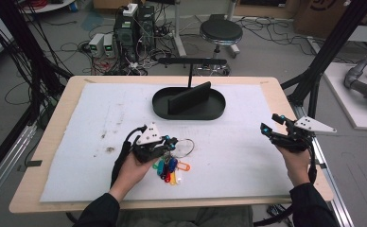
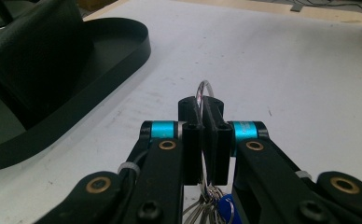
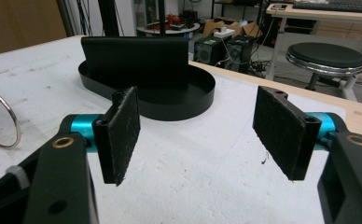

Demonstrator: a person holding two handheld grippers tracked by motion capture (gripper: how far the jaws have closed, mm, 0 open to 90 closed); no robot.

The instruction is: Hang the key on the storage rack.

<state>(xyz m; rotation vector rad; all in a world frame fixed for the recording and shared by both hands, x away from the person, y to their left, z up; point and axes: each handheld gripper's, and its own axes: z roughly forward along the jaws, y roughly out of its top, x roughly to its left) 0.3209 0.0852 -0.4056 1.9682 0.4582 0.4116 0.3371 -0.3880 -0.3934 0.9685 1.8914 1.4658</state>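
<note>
Keyring [image 2: 204, 91] was pinched edge-on in the closed left gripper [image 2: 202, 140]; thin, slick wire, tags [image 1: 170, 169] dangling loose; right gripper [image 3: 207, 135] stood open, empty.

Grey floor [image 1: 276, 52] w/ tangled cables [image 1: 73, 47] & computer boxes [image 1: 134, 26] behind the wooden tabletop [image 1: 54, 127], which has a white mat [image 1: 248, 156] on it. Round black stool [image 1: 221, 32] at back centre. Black frame poles [image 1: 330, 47] either side. Cardboard boxes [image 1: 314, 14] far right.
</note>
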